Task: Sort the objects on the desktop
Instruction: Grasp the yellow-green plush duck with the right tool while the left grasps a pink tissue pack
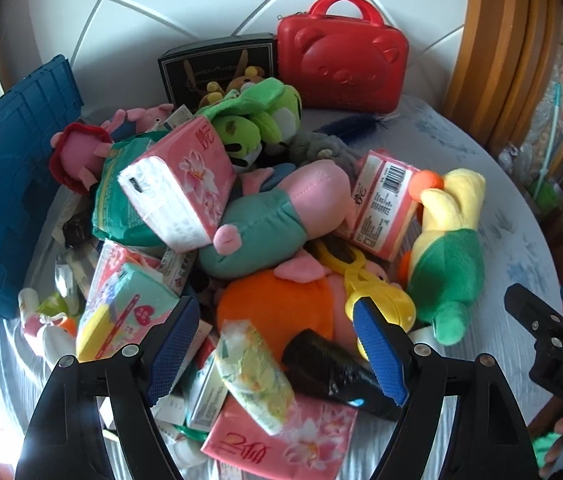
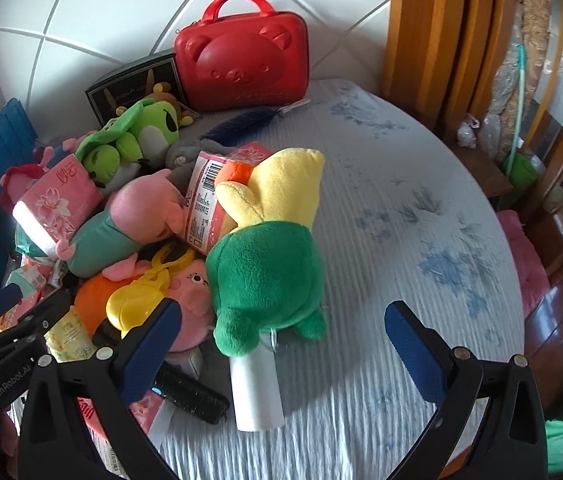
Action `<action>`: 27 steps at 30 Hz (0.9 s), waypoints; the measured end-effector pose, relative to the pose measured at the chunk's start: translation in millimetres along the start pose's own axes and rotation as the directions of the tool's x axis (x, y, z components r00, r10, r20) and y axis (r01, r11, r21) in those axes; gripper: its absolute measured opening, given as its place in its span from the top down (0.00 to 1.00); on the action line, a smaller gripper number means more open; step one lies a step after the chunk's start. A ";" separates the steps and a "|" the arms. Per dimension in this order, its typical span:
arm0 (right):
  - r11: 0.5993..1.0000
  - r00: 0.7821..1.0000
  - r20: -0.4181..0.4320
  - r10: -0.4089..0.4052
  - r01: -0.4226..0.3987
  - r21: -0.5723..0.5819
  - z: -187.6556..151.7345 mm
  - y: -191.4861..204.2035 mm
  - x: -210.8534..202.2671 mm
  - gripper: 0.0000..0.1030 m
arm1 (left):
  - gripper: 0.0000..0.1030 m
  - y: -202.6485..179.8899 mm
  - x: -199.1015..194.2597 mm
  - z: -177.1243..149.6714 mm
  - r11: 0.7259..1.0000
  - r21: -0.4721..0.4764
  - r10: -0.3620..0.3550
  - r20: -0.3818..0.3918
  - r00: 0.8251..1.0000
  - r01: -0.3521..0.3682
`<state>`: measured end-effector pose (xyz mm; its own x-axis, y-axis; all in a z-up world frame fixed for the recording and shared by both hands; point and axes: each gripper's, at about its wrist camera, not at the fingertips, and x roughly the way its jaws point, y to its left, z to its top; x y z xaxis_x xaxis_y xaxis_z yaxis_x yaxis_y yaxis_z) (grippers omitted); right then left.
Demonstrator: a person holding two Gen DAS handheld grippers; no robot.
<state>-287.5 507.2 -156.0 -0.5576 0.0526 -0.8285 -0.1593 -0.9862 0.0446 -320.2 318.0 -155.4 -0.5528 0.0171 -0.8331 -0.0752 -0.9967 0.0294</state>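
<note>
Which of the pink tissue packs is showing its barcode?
The pink tissue pack wedged between the pink pig plush and the yellow-green plush. The others show flower prints, with no barcode visible.

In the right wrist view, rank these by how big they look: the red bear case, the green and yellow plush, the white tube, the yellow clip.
1. Green and yellow plush, though it lies nearer the camera.
2. Red bear case, farther back, so this order is unsure.
3. White tube.
4. Yellow clip, partly hidden.
</note>
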 end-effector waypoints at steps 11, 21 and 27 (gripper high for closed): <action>1.000 0.999 -0.053 0.007 -0.006 0.019 40.9 3.3 61.6 0.00 | 0.23 -1.0 56.9 45.0 1.000 0.003 -0.010 -0.031 0.999 0.010; 0.999 0.987 -0.154 0.040 -0.037 0.026 56.4 -4.7 126.1 0.00 | 0.23 -22.2 102.0 62.9 0.999 0.040 0.022 -0.082 0.996 -0.018; 0.994 0.972 -0.208 0.112 -0.114 0.002 56.3 -1.8 156.0 0.19 | 0.23 -27.8 107.9 66.7 0.998 0.015 0.054 -0.074 0.996 -0.053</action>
<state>-420.0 526.0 -253.9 -0.3899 -0.0917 -0.9163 -0.0966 -0.9855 0.1397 -433.1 352.8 -209.3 -0.4933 -0.0423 -0.8688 -0.0580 -0.9950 0.0814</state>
